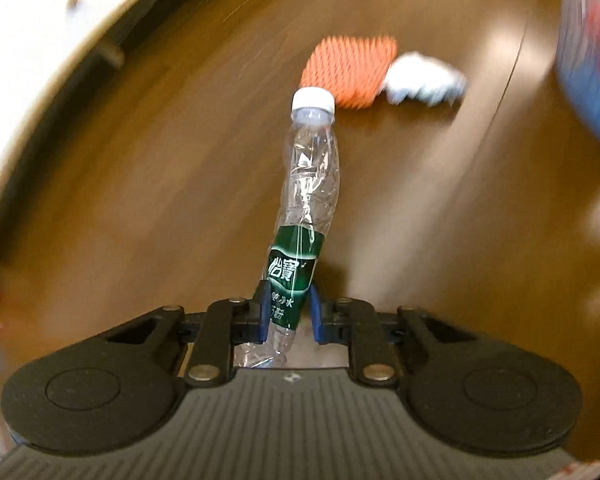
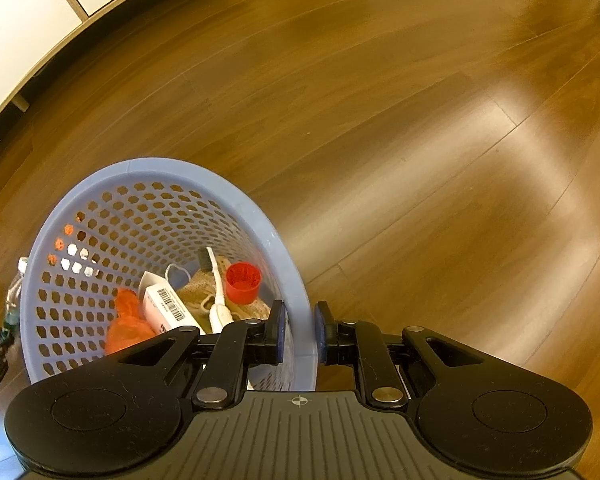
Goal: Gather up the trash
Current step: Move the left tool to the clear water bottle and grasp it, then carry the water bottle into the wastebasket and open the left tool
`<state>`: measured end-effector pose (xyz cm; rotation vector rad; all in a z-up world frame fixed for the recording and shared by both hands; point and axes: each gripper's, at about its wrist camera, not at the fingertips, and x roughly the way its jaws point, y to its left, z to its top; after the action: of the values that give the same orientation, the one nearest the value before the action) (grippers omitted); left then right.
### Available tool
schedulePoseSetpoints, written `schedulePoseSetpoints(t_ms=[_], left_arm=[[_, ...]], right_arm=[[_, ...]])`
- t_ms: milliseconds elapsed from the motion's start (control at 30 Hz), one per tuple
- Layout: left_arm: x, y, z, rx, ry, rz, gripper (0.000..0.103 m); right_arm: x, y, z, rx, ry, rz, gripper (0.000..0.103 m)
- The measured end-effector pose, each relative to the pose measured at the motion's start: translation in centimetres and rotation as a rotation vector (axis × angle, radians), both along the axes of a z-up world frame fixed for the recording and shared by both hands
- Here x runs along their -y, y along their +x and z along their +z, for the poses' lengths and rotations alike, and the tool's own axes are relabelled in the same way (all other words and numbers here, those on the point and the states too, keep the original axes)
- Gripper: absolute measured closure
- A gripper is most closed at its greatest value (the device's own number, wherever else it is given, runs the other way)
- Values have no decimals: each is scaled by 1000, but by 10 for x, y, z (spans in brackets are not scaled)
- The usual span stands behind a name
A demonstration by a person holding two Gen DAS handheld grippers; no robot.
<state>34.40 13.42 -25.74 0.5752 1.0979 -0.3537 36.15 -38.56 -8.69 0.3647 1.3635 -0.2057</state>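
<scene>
Above floor: left gripper [image 1: 288,314] jaws clamp bottle [image 1: 306,192]; right gripper [image 2: 300,330] jaws pinch basket [image 2: 292,280] rim.

Setting: home interior, living area | Floor: glossy brown wood-plank laminate [image 2: 380,100] | Furniture: white cabinet on short pale legs [image 2: 20,32], beyond the basket | Landmark: blue perforated plastic basket [image 2: 148,208] on the floor holding household litter | Beside basket: orange woven mat [image 1: 350,72], crumpled white tissue [image 1: 424,78].

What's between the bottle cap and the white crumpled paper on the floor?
In the left wrist view, an orange mesh piece lies between the bottle cap and the white paper, touching the paper.
</scene>
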Motion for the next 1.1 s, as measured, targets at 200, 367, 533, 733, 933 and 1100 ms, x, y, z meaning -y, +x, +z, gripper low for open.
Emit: schedulePoseSetpoints(t_ms=[200,367,533,733,933,1100], left_arm=[[-25,34,16,-161,-184,211,88],[-27,50,5,-163,-151,238,84],[-26,57,-3,-209,-226,259,81],[-10,61,-8,-254,-298,266,81],[30,58,3,-257,-267,258,85],[79,47,8,-254,-148,183,86]], right_arm=[[2,0,0,-1,8,-3,91],[3,0,0,-3,10,-6,91],[1,1,-3,-15,4,-4,91],[-2,1,-7,-31,7,0,91],[-1,2,-9,-36,14,0,91],[1,3,-9,-37,24,2,91]])
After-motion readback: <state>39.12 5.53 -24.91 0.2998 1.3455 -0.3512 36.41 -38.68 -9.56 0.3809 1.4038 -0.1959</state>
